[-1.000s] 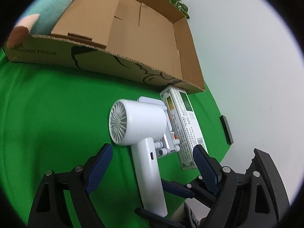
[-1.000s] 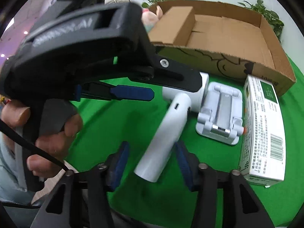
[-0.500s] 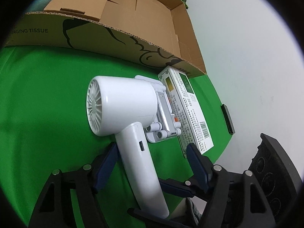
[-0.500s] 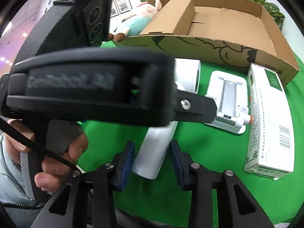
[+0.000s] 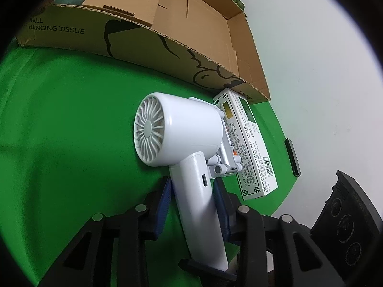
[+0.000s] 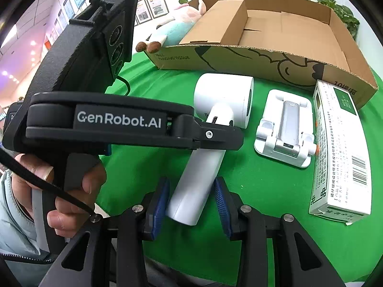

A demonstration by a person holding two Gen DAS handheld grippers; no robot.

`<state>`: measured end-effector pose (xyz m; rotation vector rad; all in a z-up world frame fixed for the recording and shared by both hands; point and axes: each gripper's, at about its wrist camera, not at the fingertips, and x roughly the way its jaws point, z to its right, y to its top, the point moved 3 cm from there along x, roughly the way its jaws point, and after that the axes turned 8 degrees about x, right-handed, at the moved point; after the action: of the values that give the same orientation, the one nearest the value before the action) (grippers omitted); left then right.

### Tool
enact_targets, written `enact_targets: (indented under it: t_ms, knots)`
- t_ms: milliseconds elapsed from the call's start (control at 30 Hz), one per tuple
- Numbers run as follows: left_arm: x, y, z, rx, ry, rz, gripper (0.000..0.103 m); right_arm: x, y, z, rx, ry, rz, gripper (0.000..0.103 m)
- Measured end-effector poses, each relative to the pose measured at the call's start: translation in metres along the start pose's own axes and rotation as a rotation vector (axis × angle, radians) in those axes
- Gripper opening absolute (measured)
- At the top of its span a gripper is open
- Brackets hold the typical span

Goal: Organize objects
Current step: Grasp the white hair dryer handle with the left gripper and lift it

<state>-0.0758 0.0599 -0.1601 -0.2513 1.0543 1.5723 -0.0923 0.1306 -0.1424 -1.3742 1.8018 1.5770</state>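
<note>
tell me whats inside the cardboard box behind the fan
The cardboard box shows only its bare floor and a folded-in flap. Under that flap is covered. A plush toy lies behind the box.

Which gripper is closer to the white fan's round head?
Left. The left gripper, jaws just closing, clamps the white fan by its handle below the head; the right gripper holds the handle's end.

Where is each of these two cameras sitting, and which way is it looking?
Left wrist view: sits on the left gripper, looking down along its jaws, closed on the handle of the white fan; beyond lies the cardboard box.
Right wrist view: sits on the right gripper, looking down along its jaws around the same handle; the left gripper's body crosses the picture, held by a hand.
Shared: the fan, the phone stand, the white and green carton, the box, the green cloth.
</note>
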Motion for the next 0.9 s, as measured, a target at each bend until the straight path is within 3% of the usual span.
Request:
enact_targets:
  t_ms: [900]
  knots:
    - [-0.024,0.008,0.013,0.038,0.017,0.057,0.031,0.039,0.104,0.001,0.018,-0.006,0.04,0.031]
